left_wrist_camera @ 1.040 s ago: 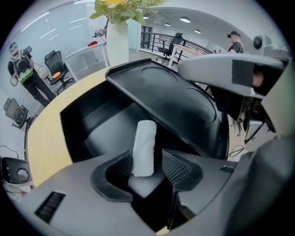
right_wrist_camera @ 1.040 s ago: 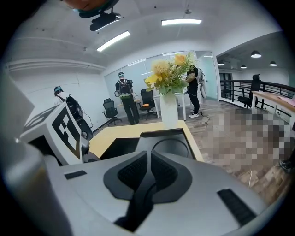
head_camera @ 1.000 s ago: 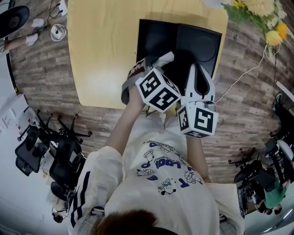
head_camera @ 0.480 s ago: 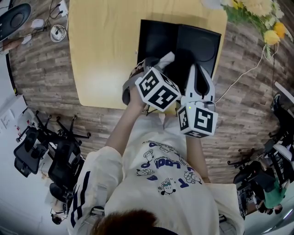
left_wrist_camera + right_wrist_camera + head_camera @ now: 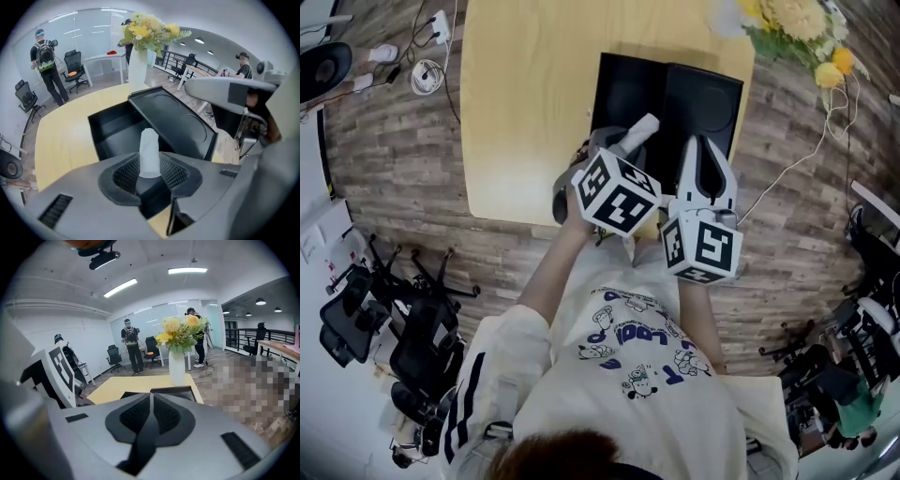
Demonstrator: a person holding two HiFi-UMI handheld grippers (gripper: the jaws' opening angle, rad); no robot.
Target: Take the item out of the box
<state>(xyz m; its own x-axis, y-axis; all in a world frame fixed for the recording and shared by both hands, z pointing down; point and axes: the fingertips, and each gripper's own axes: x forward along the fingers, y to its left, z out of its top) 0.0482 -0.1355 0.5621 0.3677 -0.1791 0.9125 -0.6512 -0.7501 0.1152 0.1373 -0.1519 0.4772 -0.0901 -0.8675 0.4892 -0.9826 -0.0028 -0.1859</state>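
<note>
A black box [image 5: 628, 89] lies open on the yellow table, with its lid [image 5: 705, 98] flat to the right. My left gripper [image 5: 630, 142] hovers over the box's near edge, shut on a white cylindrical item [image 5: 641, 126]. In the left gripper view the white item [image 5: 150, 150] stands upright between the pads of the left gripper [image 5: 150, 171], above the box's empty cavity [image 5: 112, 129] and beside the lid [image 5: 173, 122]. My right gripper [image 5: 705, 148] is over the lid's near part. In its own view the right gripper [image 5: 152, 404] is shut, with nothing between the jaws.
A white vase of yellow flowers [image 5: 138, 61] stands at the table's far right corner, also visible as the vase [image 5: 176, 366] in the right gripper view. A cable [image 5: 787, 164] runs across the floor to the right. Office chairs [image 5: 403, 328] and people stand around the table.
The head view has shifted a little. Both grippers stay about where they were over the box's near edge, the left one still with the white item.
</note>
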